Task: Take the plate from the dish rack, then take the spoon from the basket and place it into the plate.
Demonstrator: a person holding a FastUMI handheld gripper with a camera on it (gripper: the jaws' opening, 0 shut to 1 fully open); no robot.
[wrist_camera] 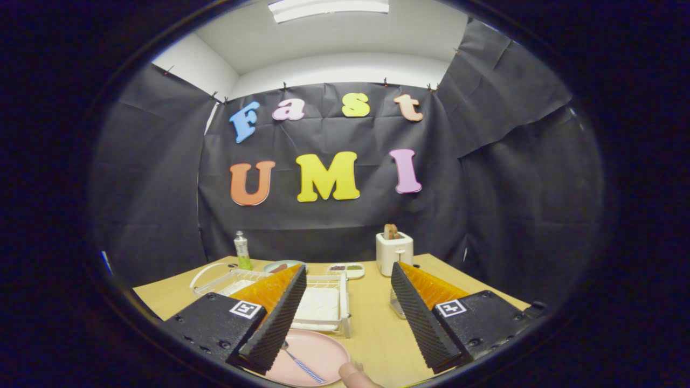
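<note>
The spoon (pixel 302 365) already lies in the pink plate (pixel 323 350) below the left finger, long axis slanting, and the gripper (pixel 345 307) jaws stand released, empty.

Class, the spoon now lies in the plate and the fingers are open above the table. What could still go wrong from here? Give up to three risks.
1. The left finger hangs over the plate beside the spoon; a careless pull back might knock the spoon out.
2. A fingertip rests near the plate's rim, so the gripper could bump it.
3. The rack stands just beyond the plate; pushing forward might shove them together.
</note>
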